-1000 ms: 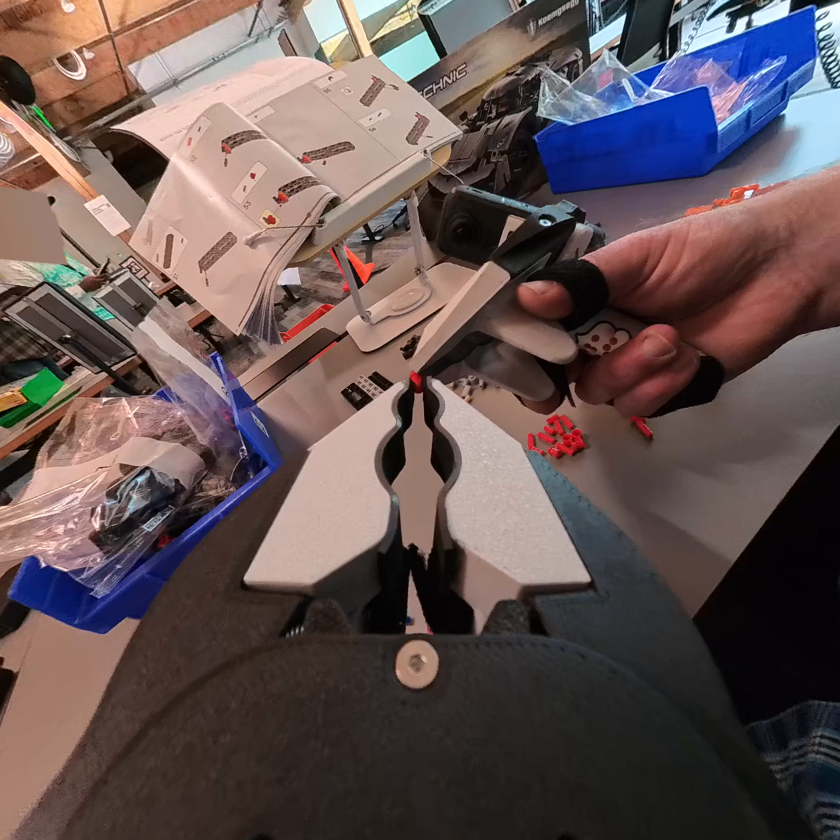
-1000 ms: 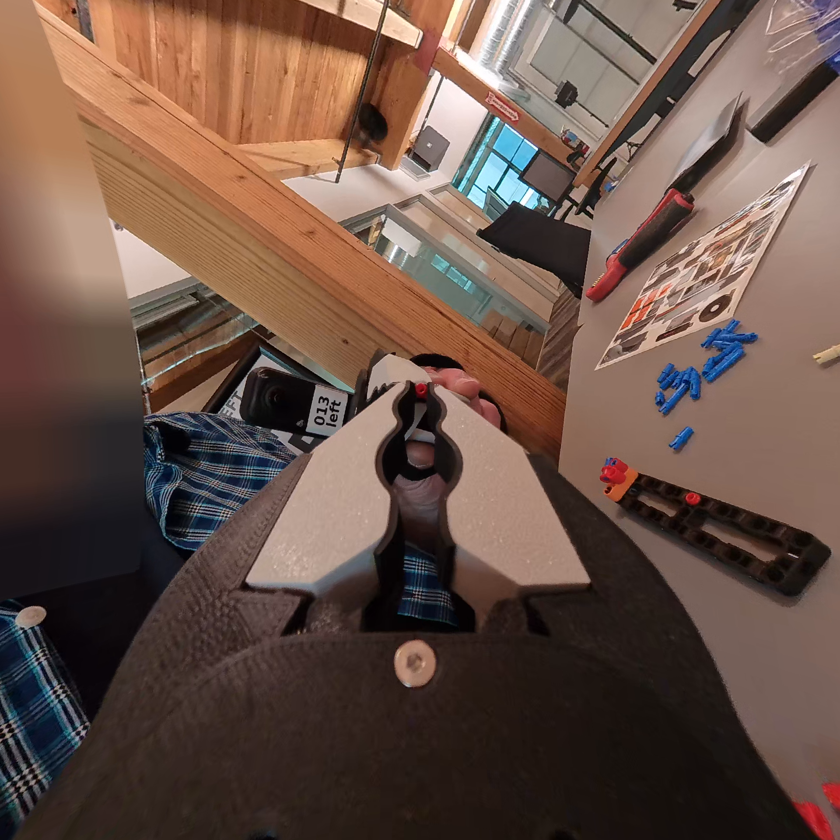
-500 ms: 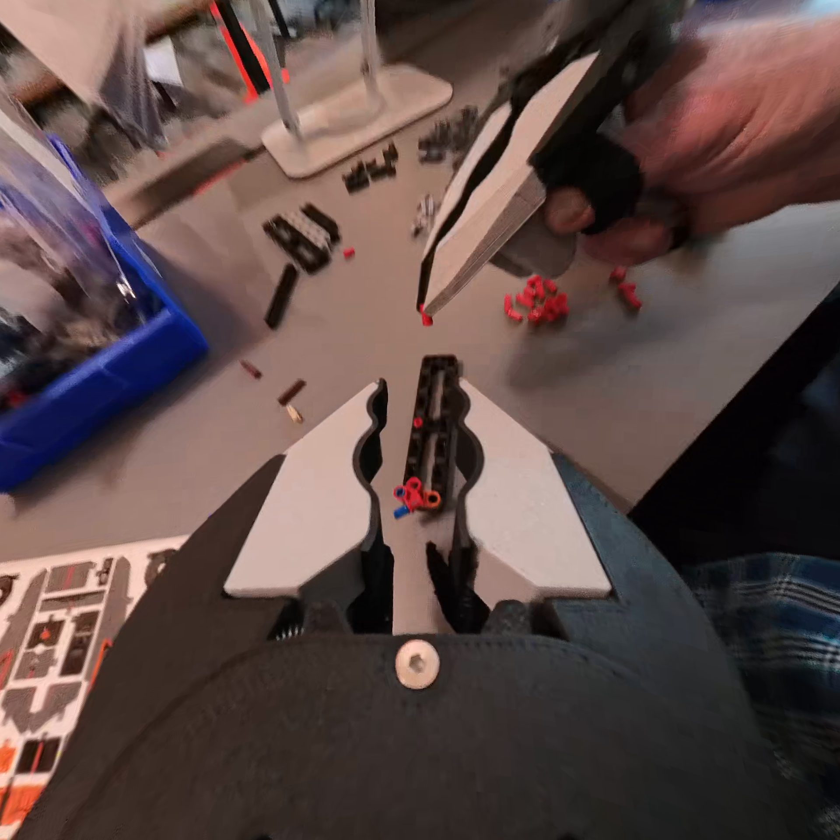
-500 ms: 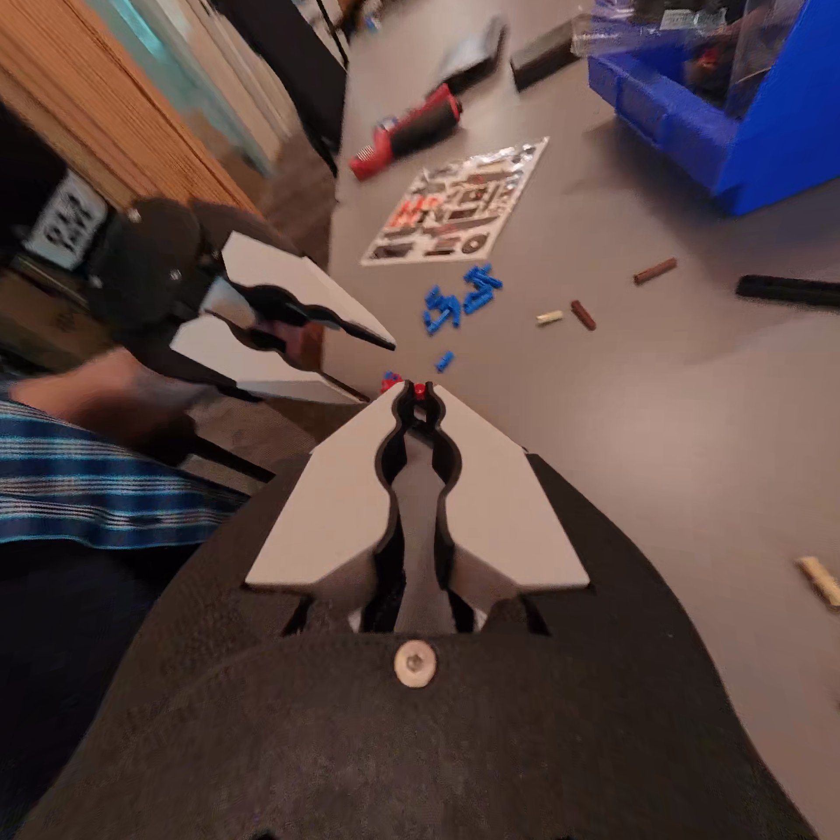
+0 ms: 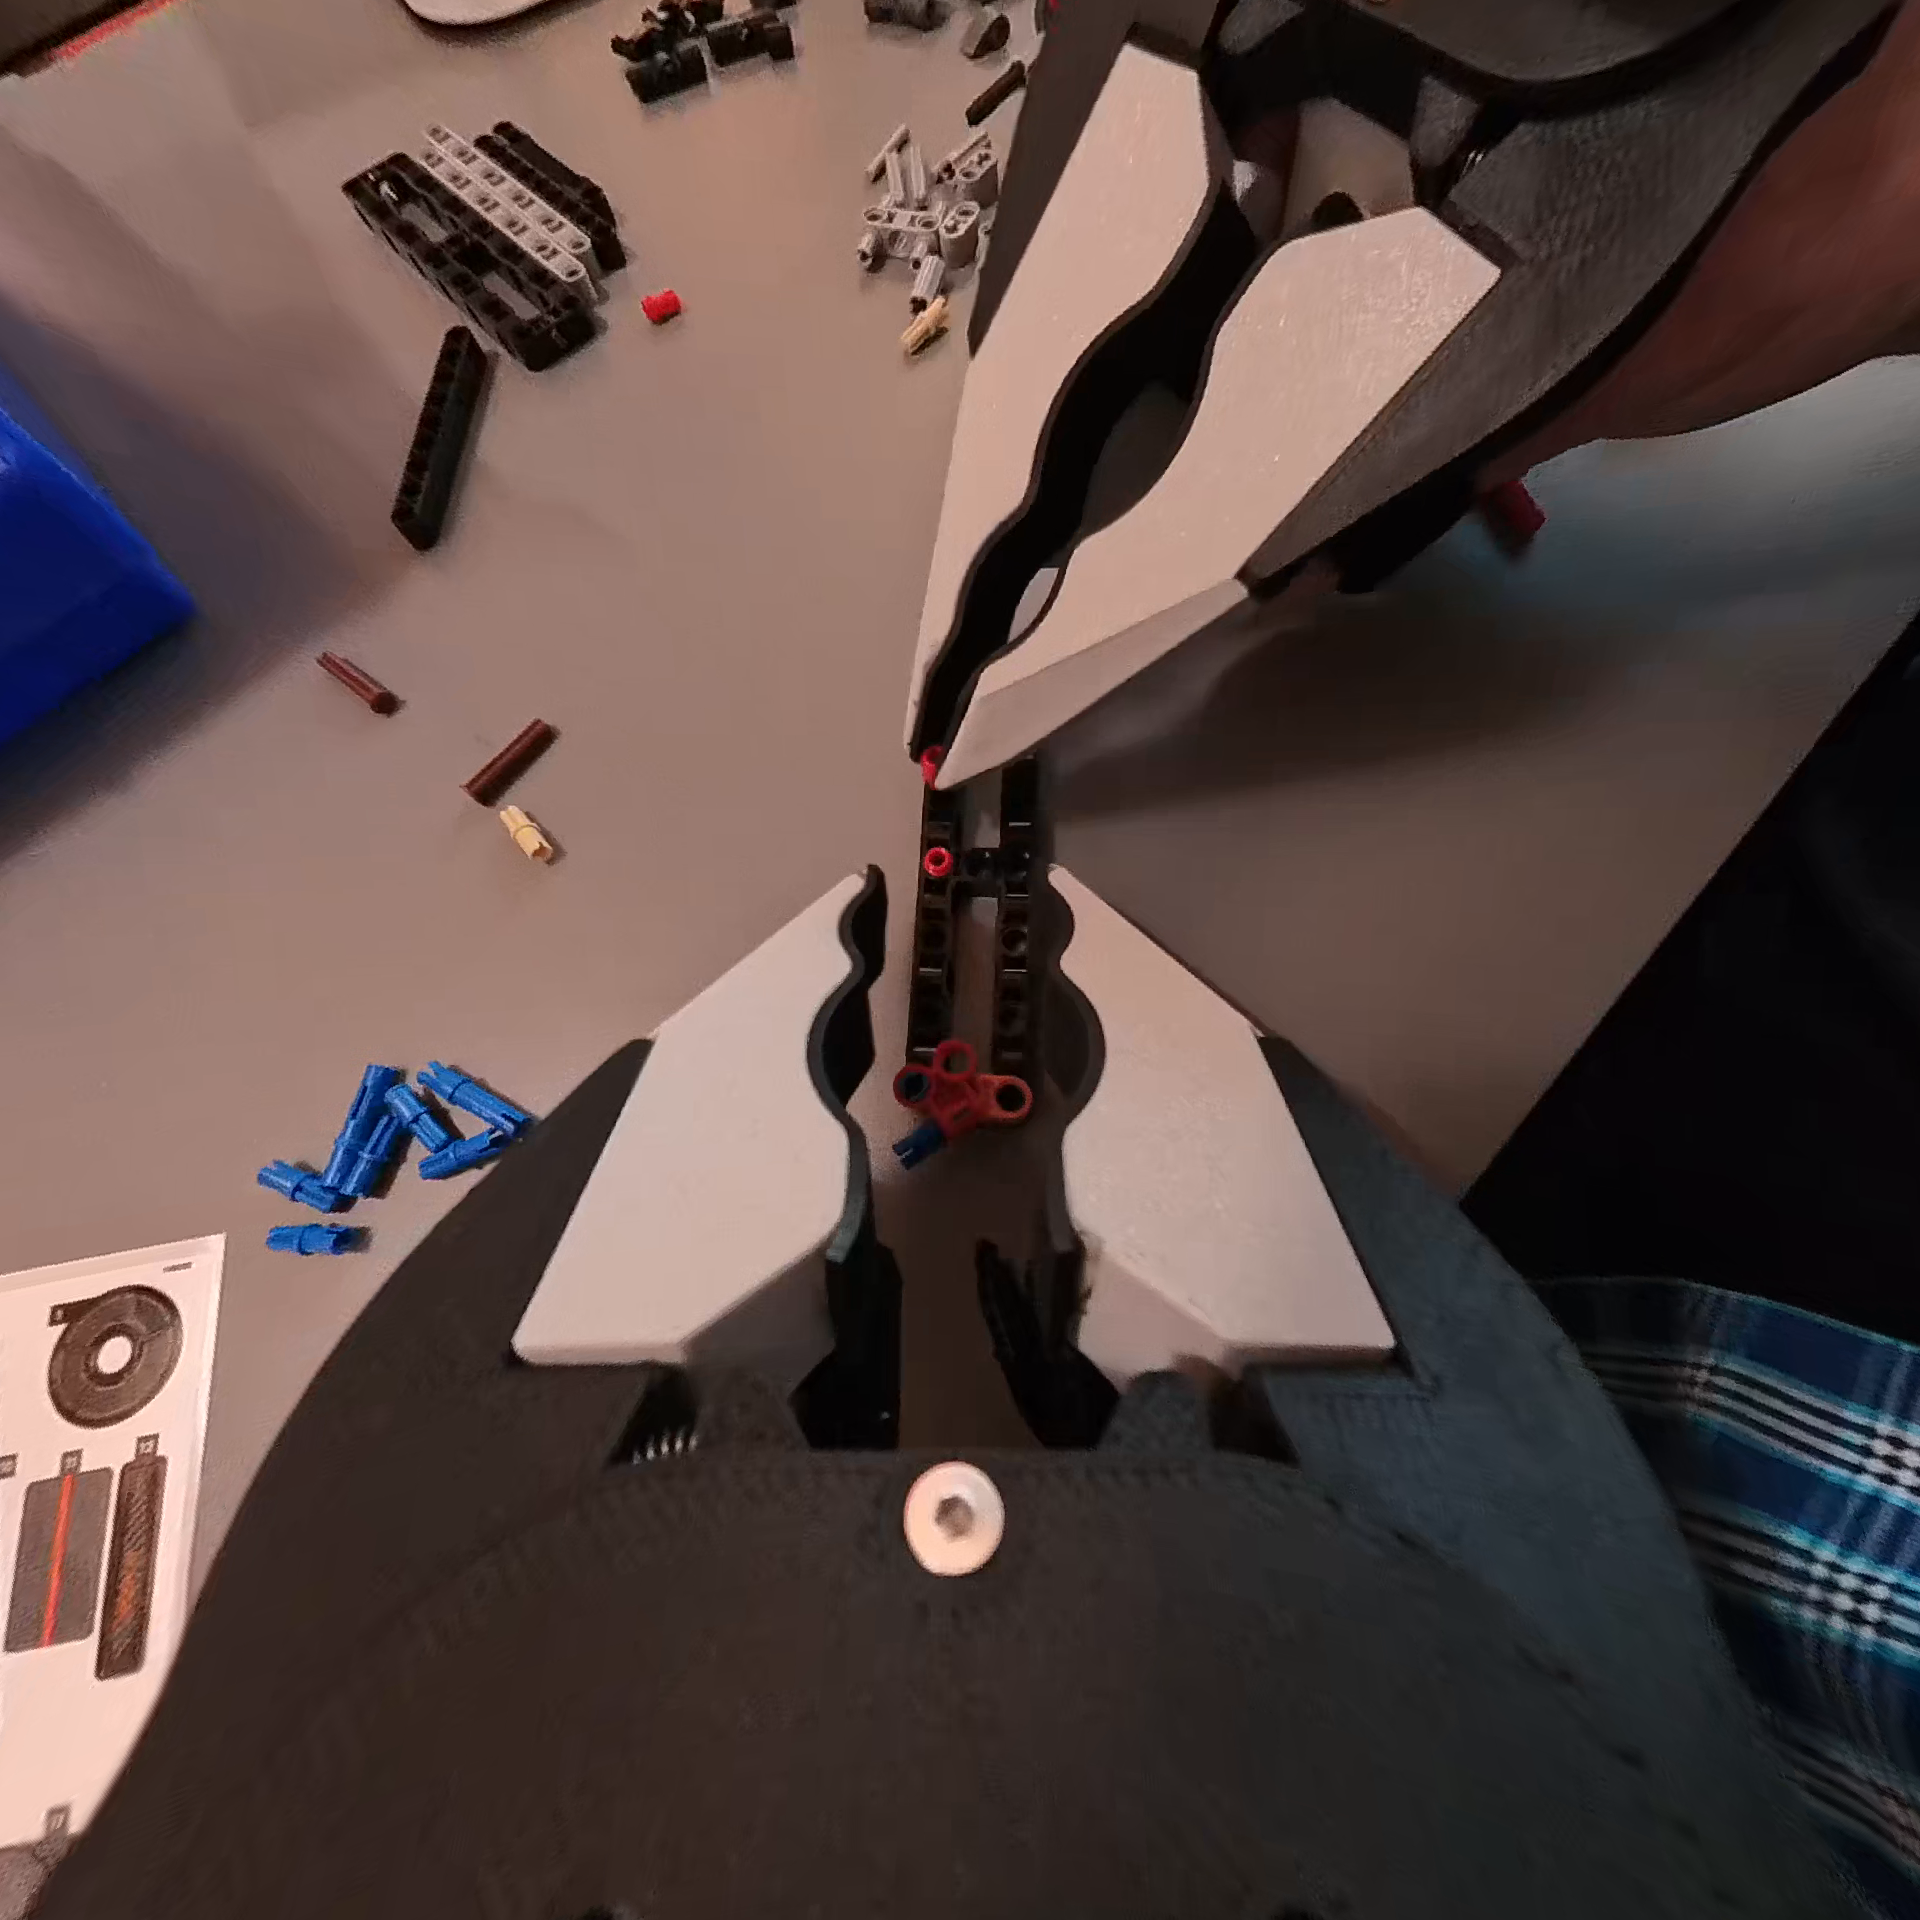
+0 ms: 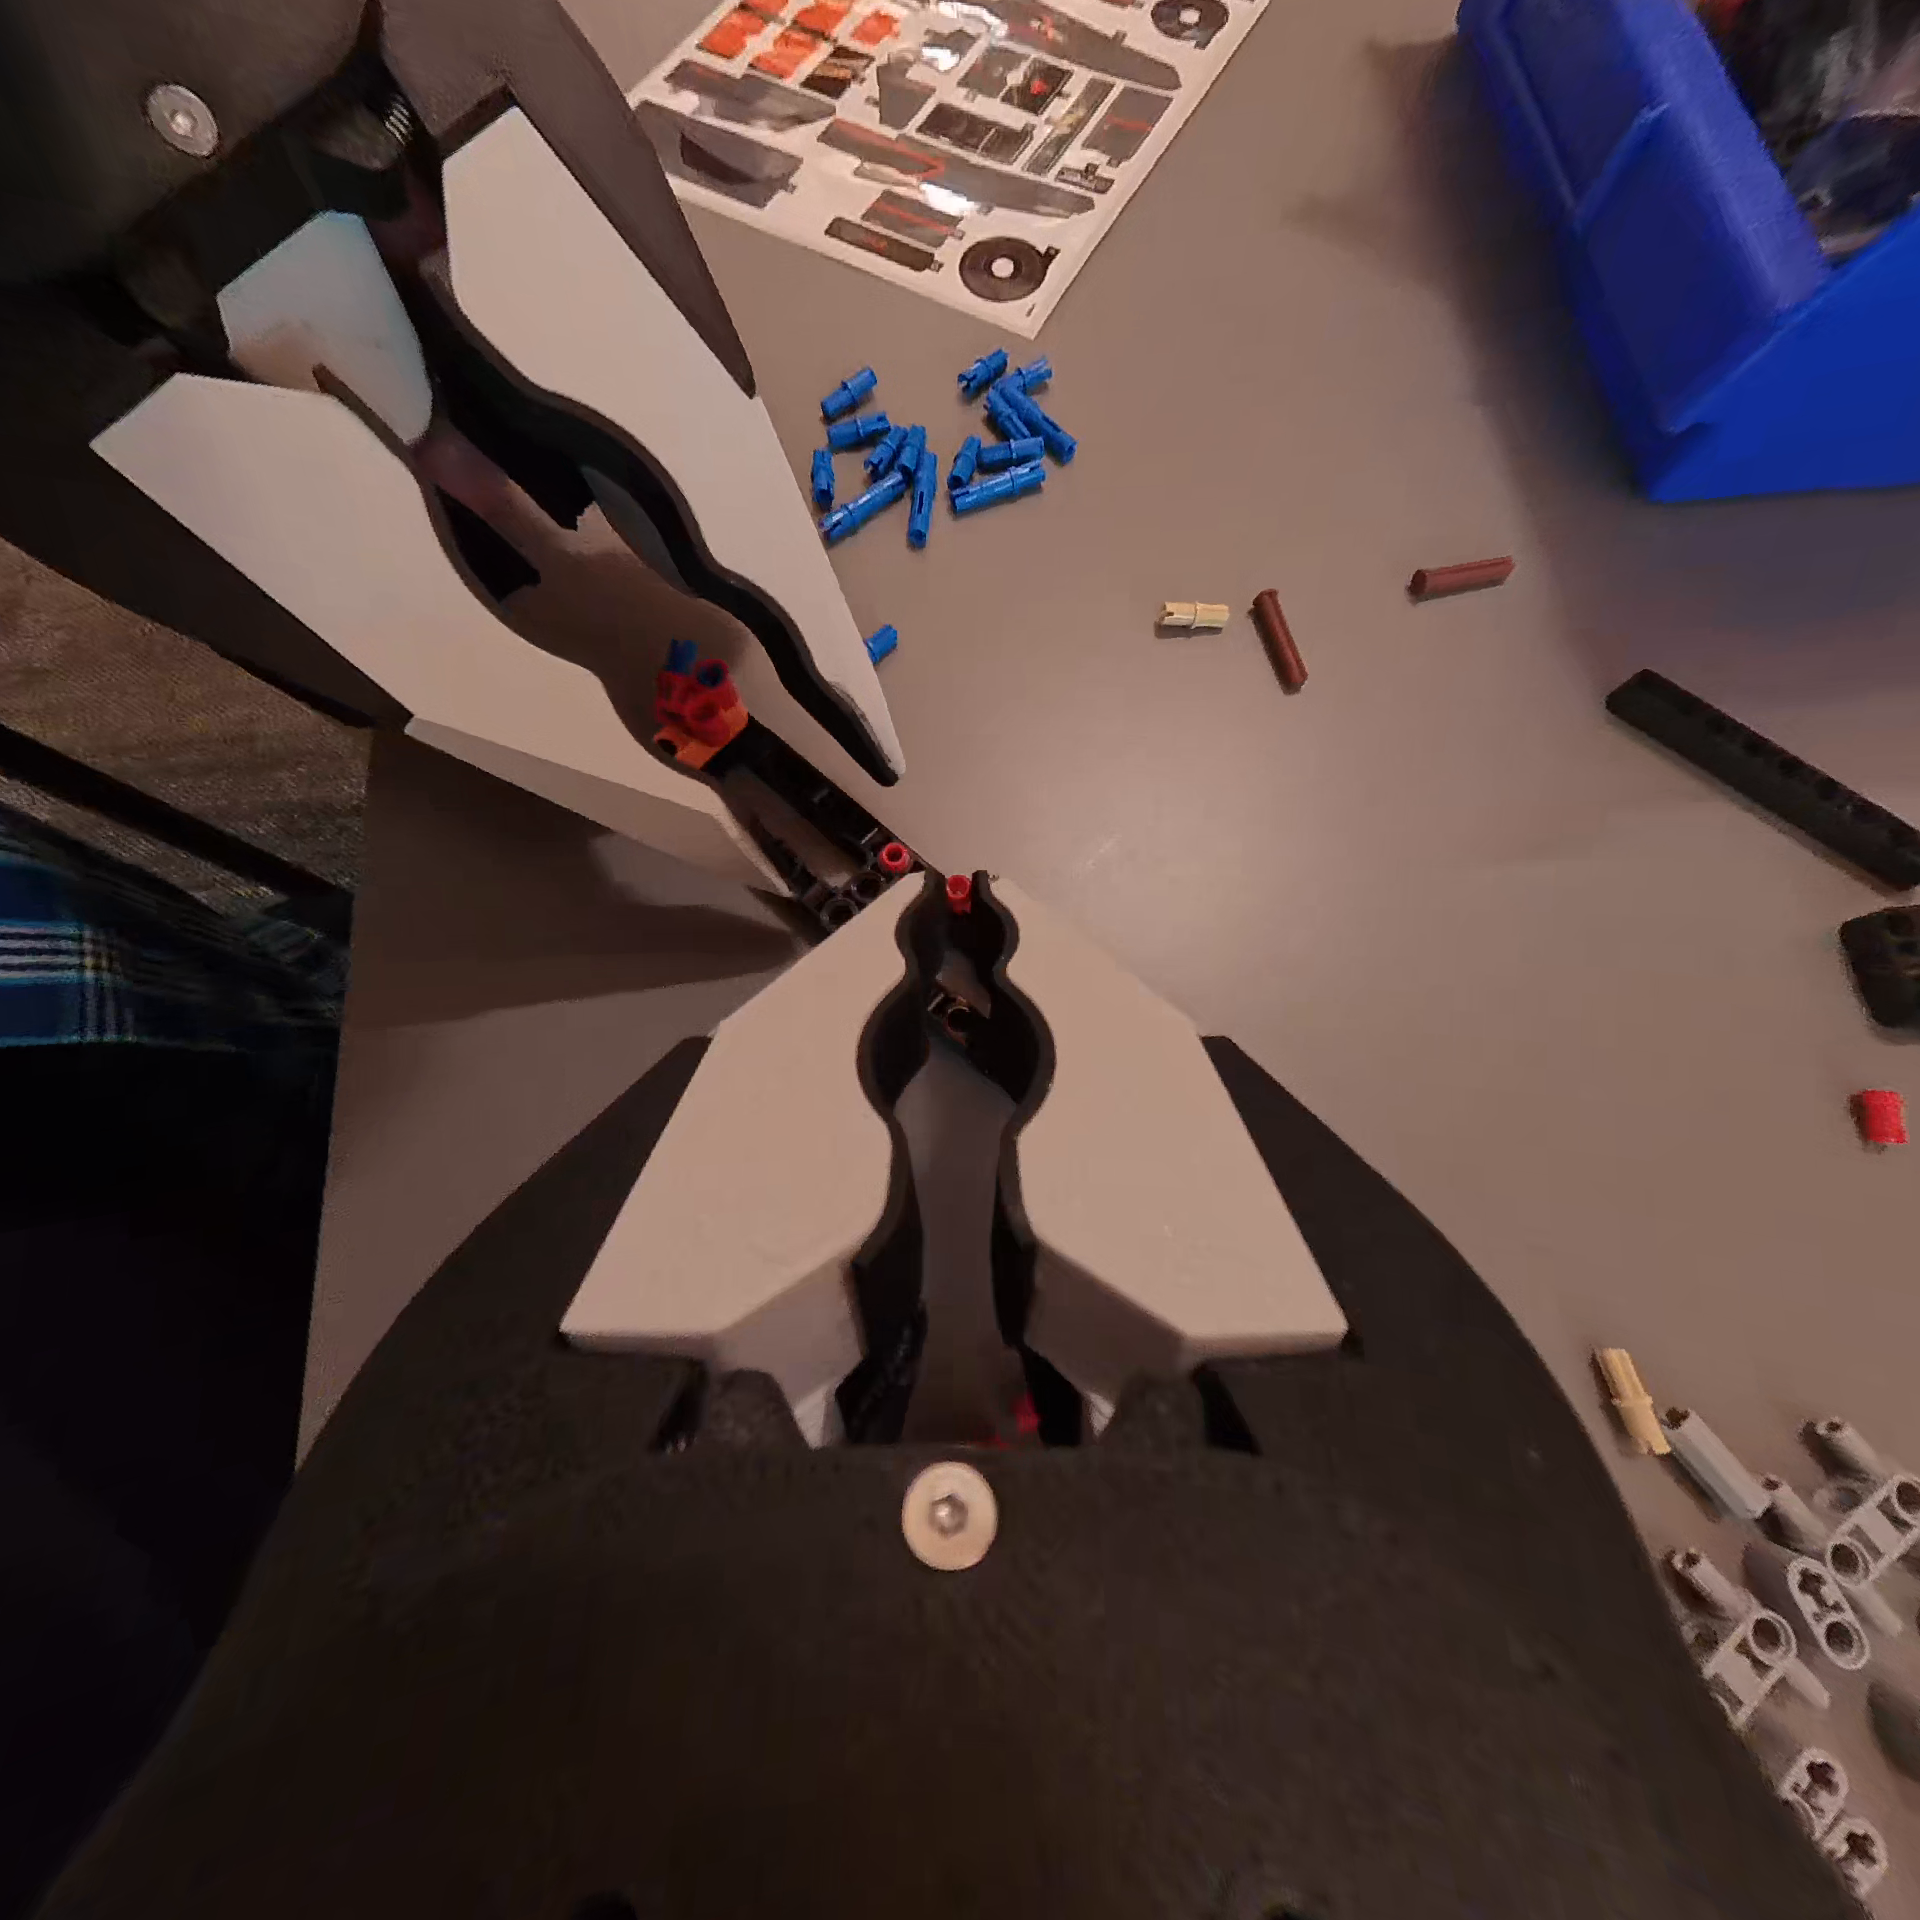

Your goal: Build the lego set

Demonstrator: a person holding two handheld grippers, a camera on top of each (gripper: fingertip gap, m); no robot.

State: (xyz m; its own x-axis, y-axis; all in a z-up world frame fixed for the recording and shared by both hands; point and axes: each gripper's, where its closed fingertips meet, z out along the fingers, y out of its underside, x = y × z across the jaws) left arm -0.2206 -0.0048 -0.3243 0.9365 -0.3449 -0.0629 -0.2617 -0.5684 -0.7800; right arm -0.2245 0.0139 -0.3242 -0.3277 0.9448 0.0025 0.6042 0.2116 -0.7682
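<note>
A small red pin [image 6: 957, 889] is being pinched at the tips of the right gripper [image 6: 958, 891] and lined up over the far end of the black frame [image 5: 971, 935] lying on the grey surface [image 5: 675, 644]. The left gripper [image 5: 961, 883] is being held spread around the frame, not clamping it. For a clean seat, the frame is best braced and the pin kept square to its hole.

A matte grey table [image 5: 1351, 935] under soft warm light, with dark floor past its edge.
</note>
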